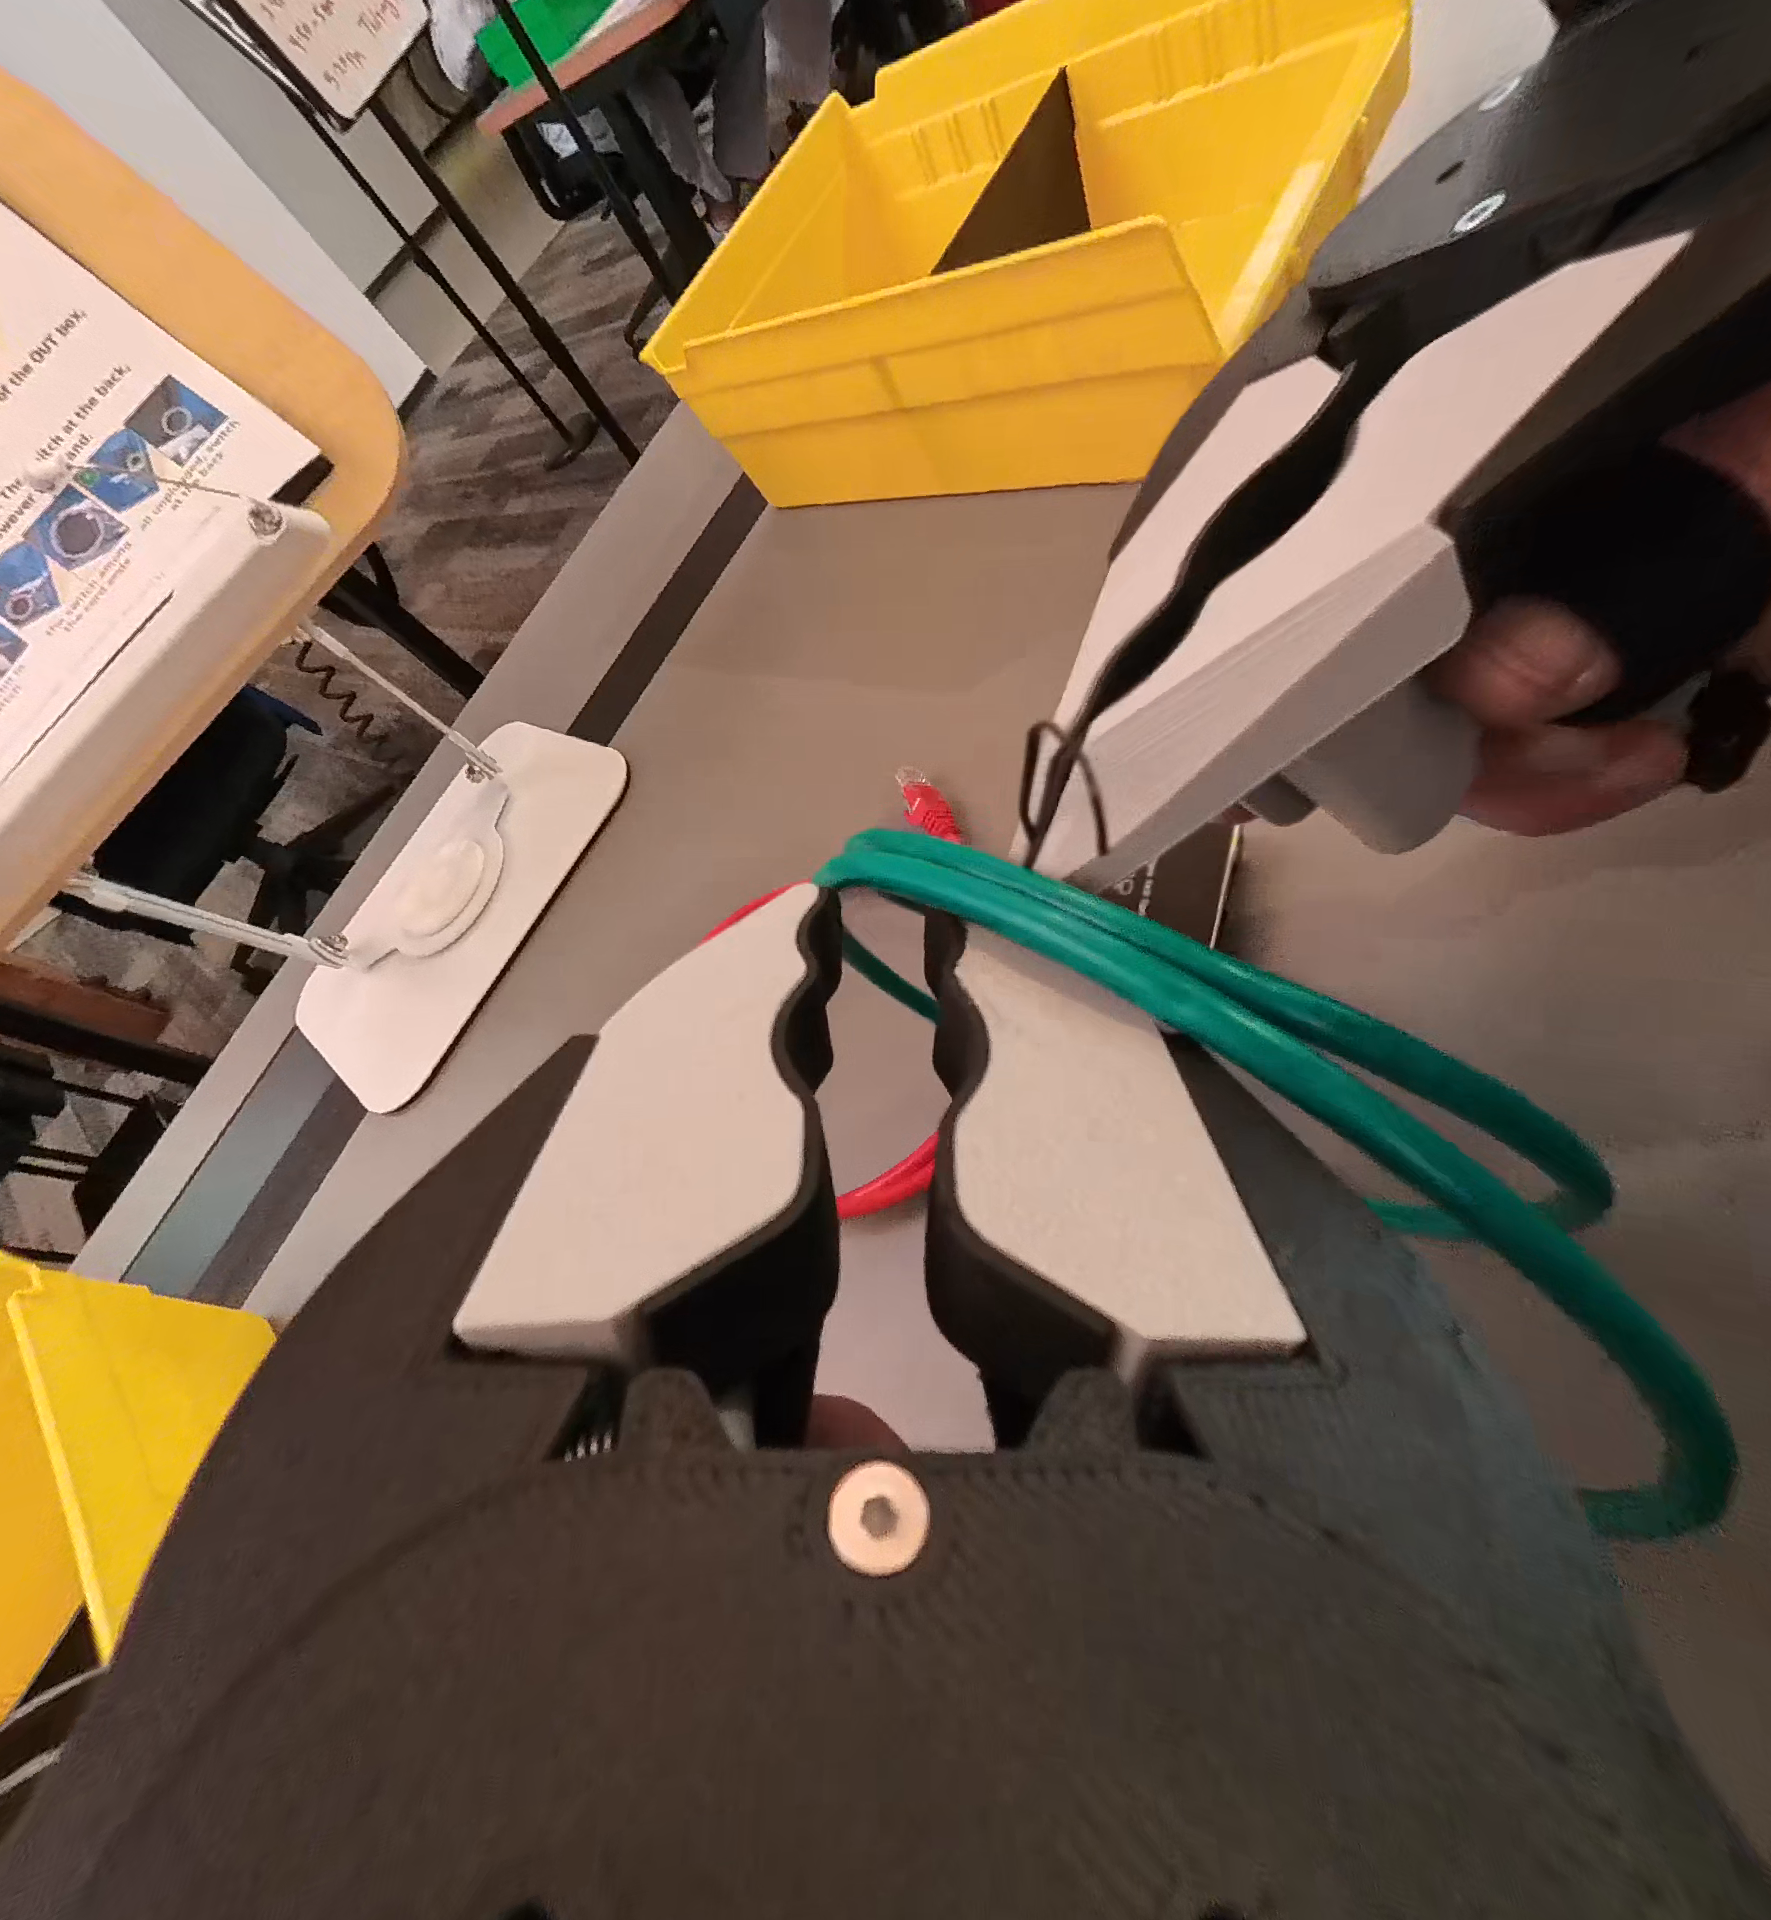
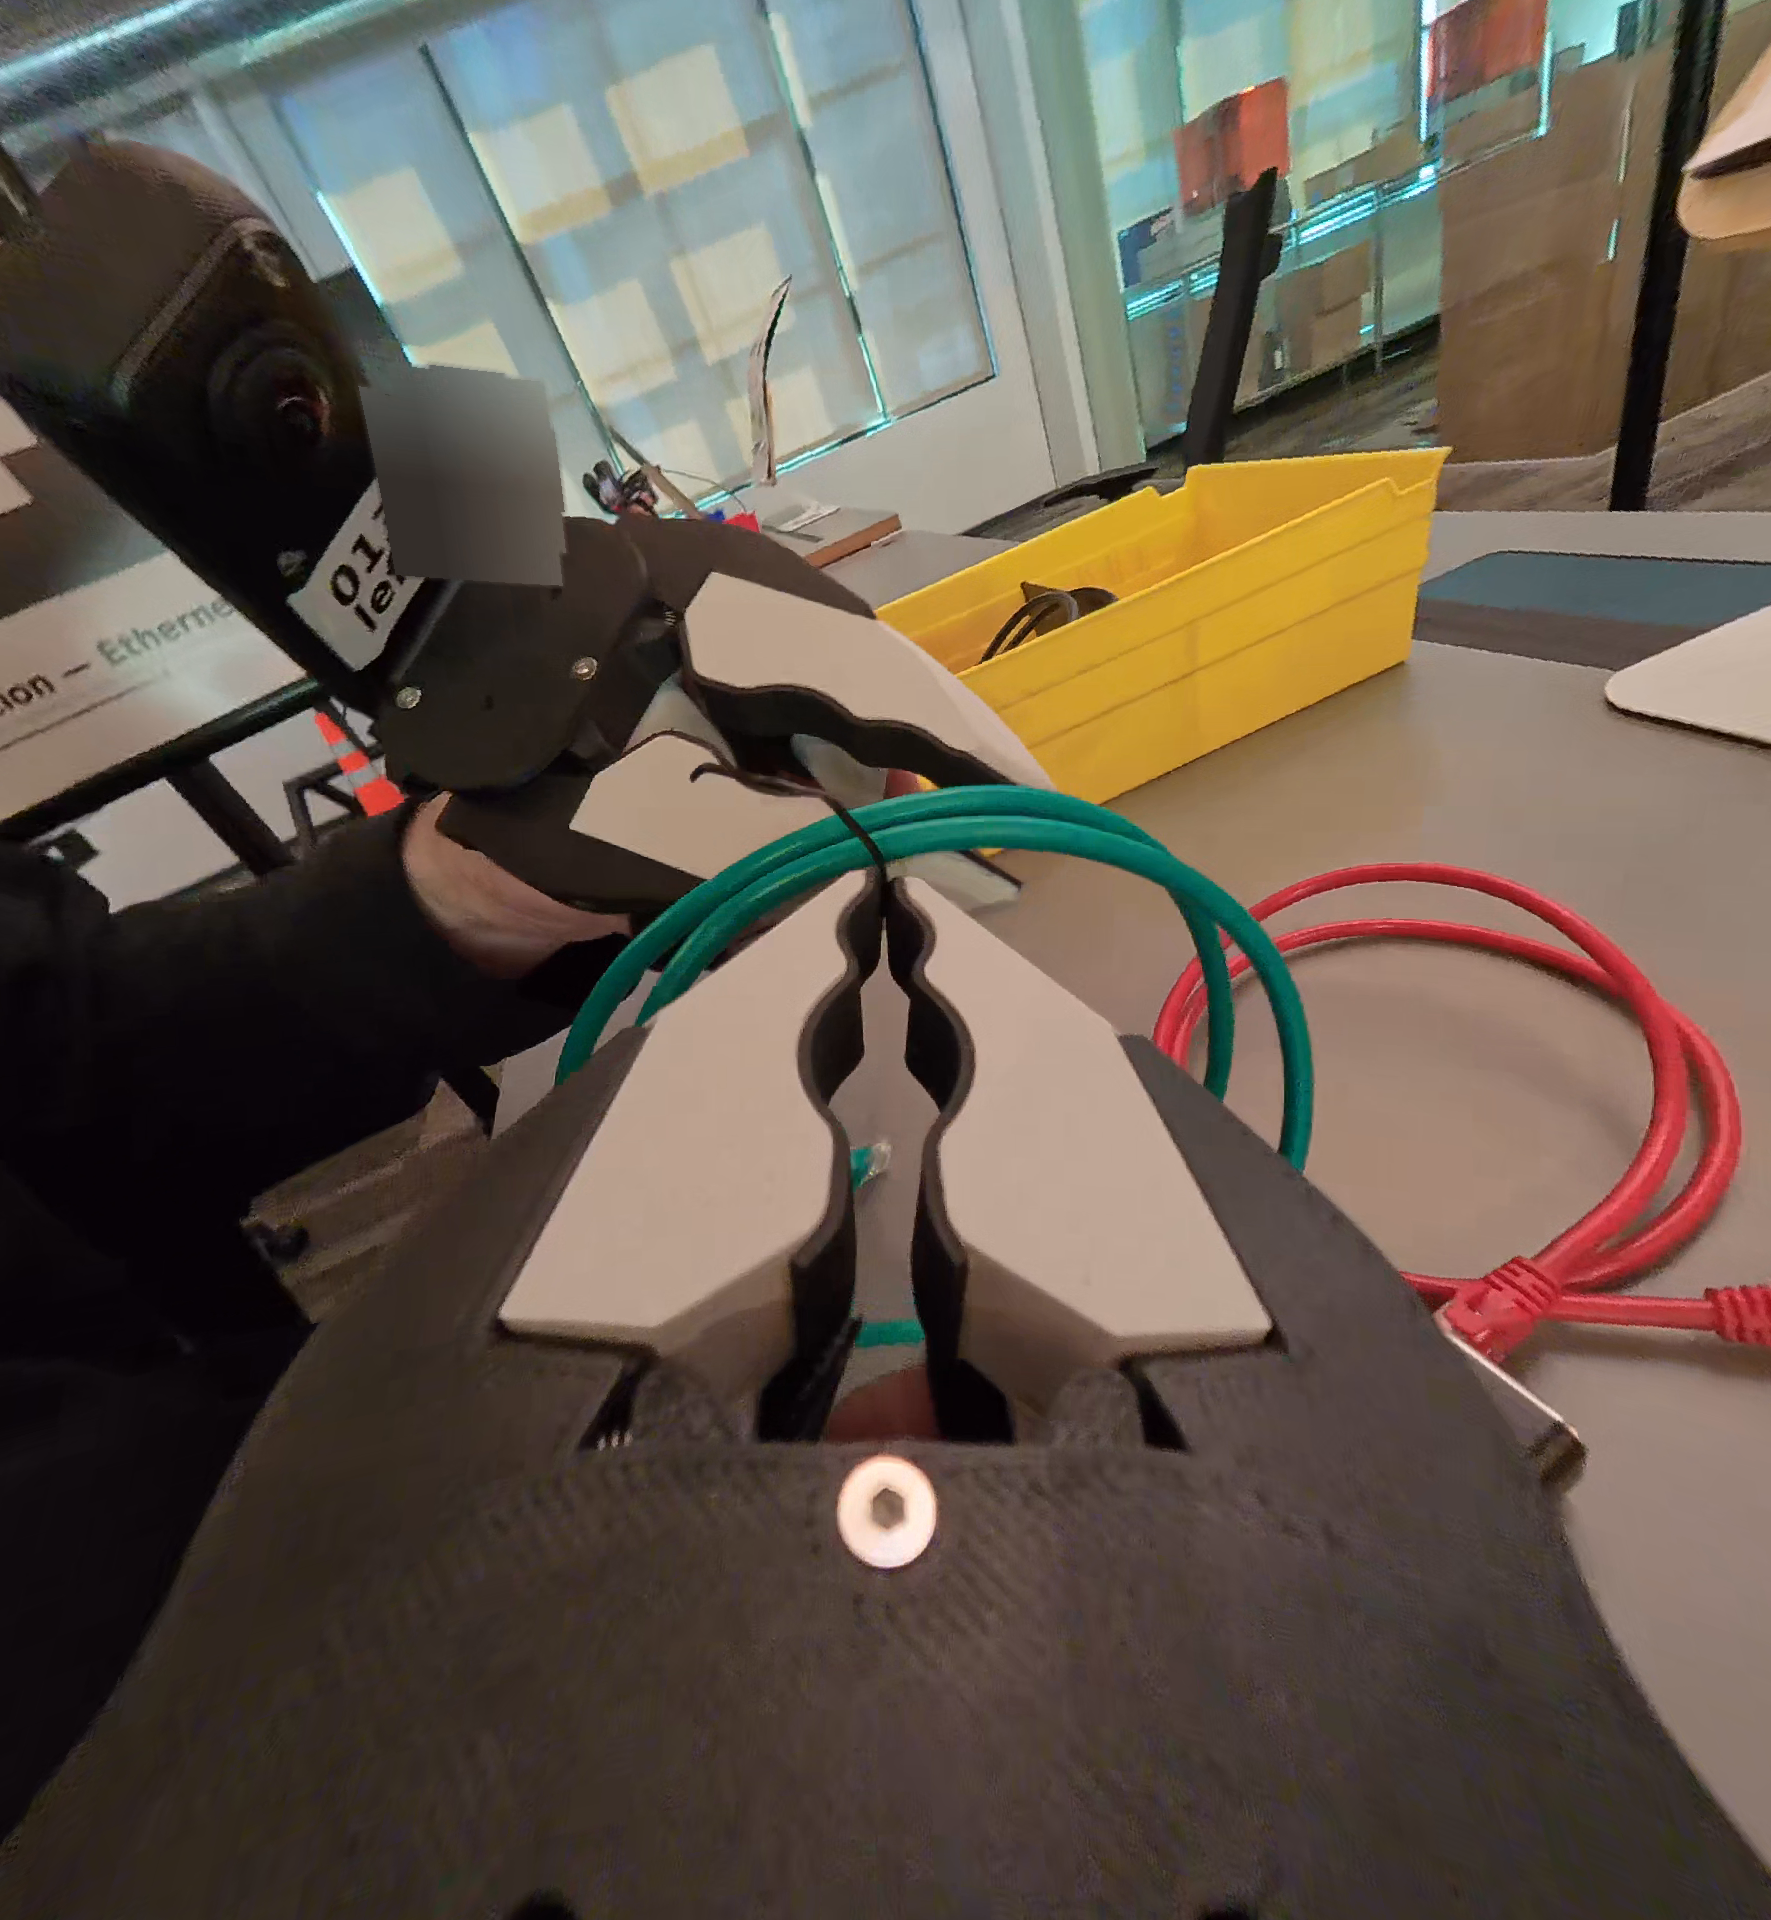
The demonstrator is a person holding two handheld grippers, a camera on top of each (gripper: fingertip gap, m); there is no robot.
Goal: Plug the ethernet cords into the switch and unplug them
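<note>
Green cord (image 2: 974, 821) coil pinched by right gripper (image 2: 883, 883) jaws; left gripper (image 1: 881, 925) jaws slightly parted around it.

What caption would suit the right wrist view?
Right gripper pinches a coiled green cord beside the left gripper; a red cord lies on the table.

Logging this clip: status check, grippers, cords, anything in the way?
Right gripper shut on the black tie of the coiled green cord; left gripper open at the coil. Red cord loose on table. No switch identifiable.
</note>
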